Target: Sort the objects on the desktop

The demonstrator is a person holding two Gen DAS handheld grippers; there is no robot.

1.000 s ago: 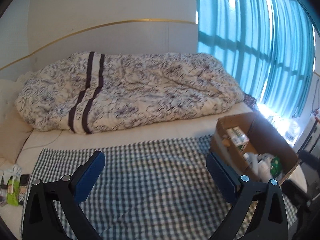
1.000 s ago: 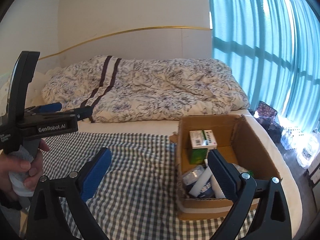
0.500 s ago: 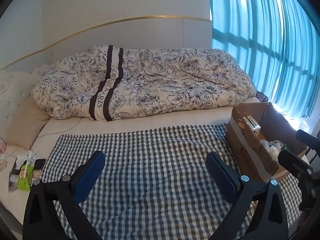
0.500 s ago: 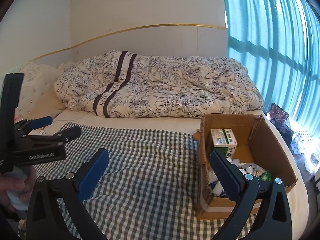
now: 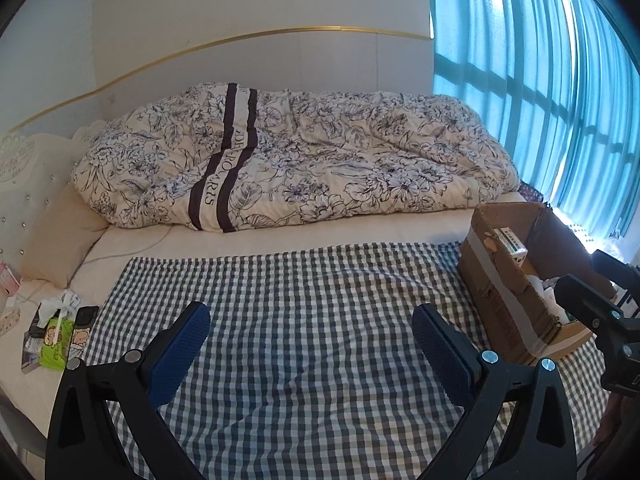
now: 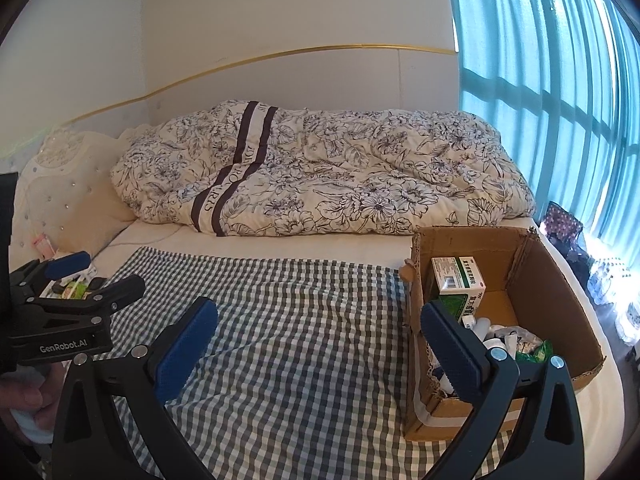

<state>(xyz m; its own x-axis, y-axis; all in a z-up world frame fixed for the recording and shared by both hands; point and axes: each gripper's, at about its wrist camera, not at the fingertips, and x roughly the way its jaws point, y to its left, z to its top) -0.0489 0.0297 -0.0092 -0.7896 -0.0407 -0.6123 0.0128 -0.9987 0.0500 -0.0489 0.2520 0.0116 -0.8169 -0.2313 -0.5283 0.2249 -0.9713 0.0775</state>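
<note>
A cardboard box [image 6: 560,288] stands on the right of the checkered cloth [image 6: 304,320]; it also shows in the left wrist view [image 5: 500,296]. It holds a green and white carton [image 6: 460,280], white bottles and a green packet [image 6: 534,350]. My left gripper [image 5: 310,344] is open and empty above the cloth [image 5: 320,300]. My right gripper [image 6: 318,340] is open and empty, its right finger in front of the box. The left gripper also shows at the left edge of the right wrist view [image 6: 80,280].
A floral duvet [image 5: 288,160] lies across the back of the bed. A pillow [image 5: 60,236] is at the left. A green tissue pack [image 5: 56,340], a phone and small items lie at the bed's left edge. Blue curtains [image 5: 540,100] hang at the right.
Both grippers have pulled back and turned left, so the box has shifted right in both views. Both stay open and empty.
</note>
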